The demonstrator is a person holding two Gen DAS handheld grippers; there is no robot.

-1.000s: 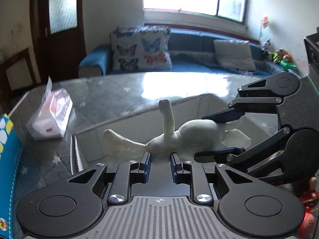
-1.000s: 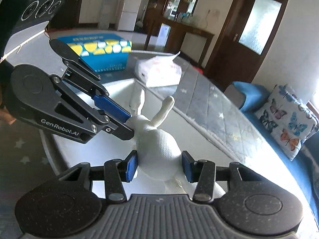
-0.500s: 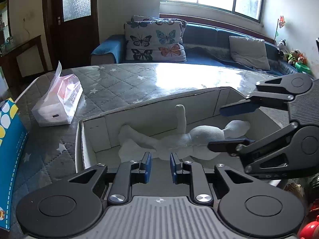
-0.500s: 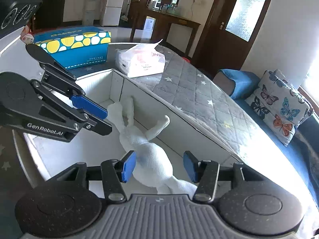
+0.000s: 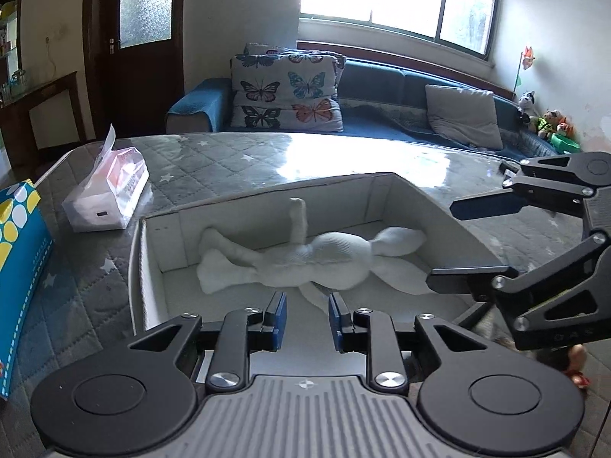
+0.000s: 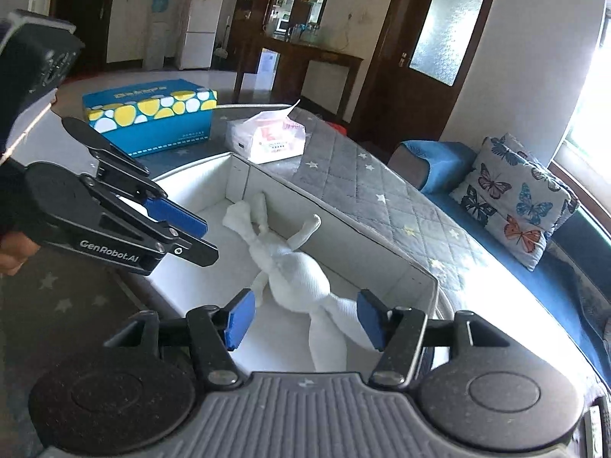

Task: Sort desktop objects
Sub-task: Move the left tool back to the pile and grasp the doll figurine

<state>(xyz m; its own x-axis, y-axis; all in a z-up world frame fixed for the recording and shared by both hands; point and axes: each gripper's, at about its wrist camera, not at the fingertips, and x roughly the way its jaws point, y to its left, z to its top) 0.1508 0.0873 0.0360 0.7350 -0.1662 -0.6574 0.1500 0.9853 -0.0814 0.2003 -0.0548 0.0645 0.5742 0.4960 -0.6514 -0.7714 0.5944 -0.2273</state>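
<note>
Sofa cushions with butterfly prints (image 5: 286, 87) fill the background of the left wrist view, along with a bright window and a few small stuffed animals (image 5: 550, 122) at the sofa's far end; the right wrist view shows instead a dark wooden door with frosted glass, a sideboard and a white fridge (image 6: 200, 24) deep in the room. Only the right wrist view shows the full top of the blue tissue box with yellow and white dots (image 6: 152, 114); the left wrist view catches just its end at the frame edge.

The white box (image 5: 267, 200) sits on the grey star-quilted table (image 5: 229, 160), and everything is placed around it. Inside it, on the floor, lies the white plush rabbit (image 5: 324, 255), on its side along the far wall, one limb sticking straight up, long ears trailing towards one end and legs towards the other. Its fabric is a plain, finely ribbed knit. The soft tissue pack (image 5: 110, 194) lies on the table just outside the box's corner, with the blue tissue box beyond it.

The left gripper (image 5: 304, 320) hovers at the near rim of the box, its blue pads a narrow gap apart, nothing between them. The right gripper (image 6: 303, 318) hangs over the box's end above the rabbit's ears, its fingers spread wide and touching nothing.
</note>
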